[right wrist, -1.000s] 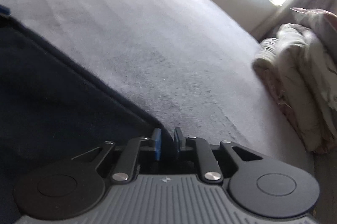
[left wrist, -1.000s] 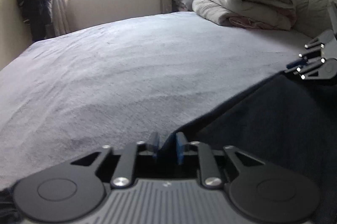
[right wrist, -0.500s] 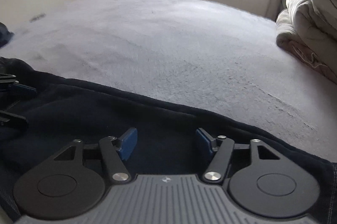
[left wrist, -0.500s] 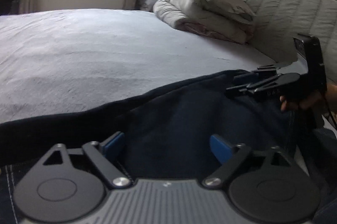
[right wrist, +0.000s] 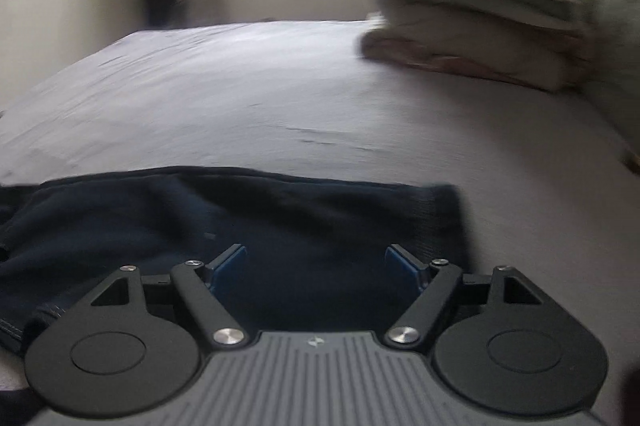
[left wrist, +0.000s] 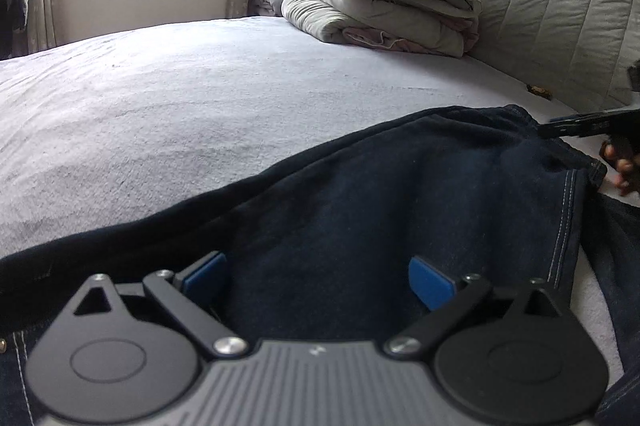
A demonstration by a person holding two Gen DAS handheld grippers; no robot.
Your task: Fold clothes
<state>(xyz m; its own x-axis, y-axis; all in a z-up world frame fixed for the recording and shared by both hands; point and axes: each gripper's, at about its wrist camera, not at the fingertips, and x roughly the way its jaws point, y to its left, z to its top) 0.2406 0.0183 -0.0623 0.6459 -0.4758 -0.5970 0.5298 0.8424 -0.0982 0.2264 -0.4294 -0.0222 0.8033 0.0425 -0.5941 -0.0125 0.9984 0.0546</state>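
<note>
Grey bed point(left wrist: 200, 113) carries dark jeans point(left wrist: 360, 209), one fold laid, further folds apparently left. Left gripper point(left wrist: 318, 280) and right gripper point(right wrist: 316, 264) jaws are opening, empty, cloth just ahead.

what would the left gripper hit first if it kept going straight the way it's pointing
Most likely the dark jeans. The left gripper tilts down over them, its jaws opening with nothing pinched between them, and the denim fills the view just ahead. Beyond lies the grey bed; exact depth is unclear.

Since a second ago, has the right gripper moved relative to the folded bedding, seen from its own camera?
Yes. The right gripper has swung toward the stacked bedding: the dark jeans' right end now lies under it, and its jaws are opening, holding nothing.
</note>
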